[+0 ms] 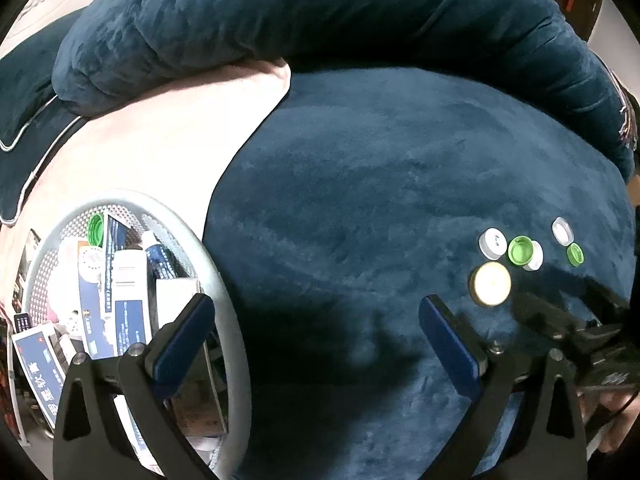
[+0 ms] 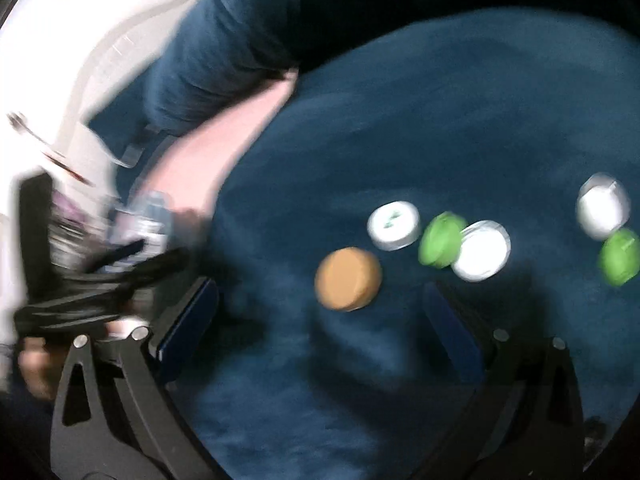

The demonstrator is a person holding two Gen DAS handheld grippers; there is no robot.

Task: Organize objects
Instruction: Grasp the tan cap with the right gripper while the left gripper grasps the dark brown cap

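Several bottle caps lie on a dark blue plush surface [image 1: 360, 200]: a gold cap [image 1: 491, 283] [image 2: 347, 278], white caps [image 1: 491, 243] [image 2: 394, 225] and green caps [image 1: 521, 251] [image 2: 440, 245]. My left gripper [image 1: 316, 316] is open and empty, its left finger over a round white mesh basket [image 1: 224, 280] that holds boxes, tubes and a green cap [image 1: 96, 230]. My right gripper [image 2: 320, 312] is open and empty, just in front of the gold cap; this view is blurred. The right gripper also shows in the left wrist view [image 1: 560, 320], close to the gold cap.
A dark blue pillow [image 1: 240, 20] lies at the back, with a pink sheet [image 1: 160, 140] left of the plush surface. The left gripper and a hand show at the left edge of the right wrist view [image 2: 100, 280].
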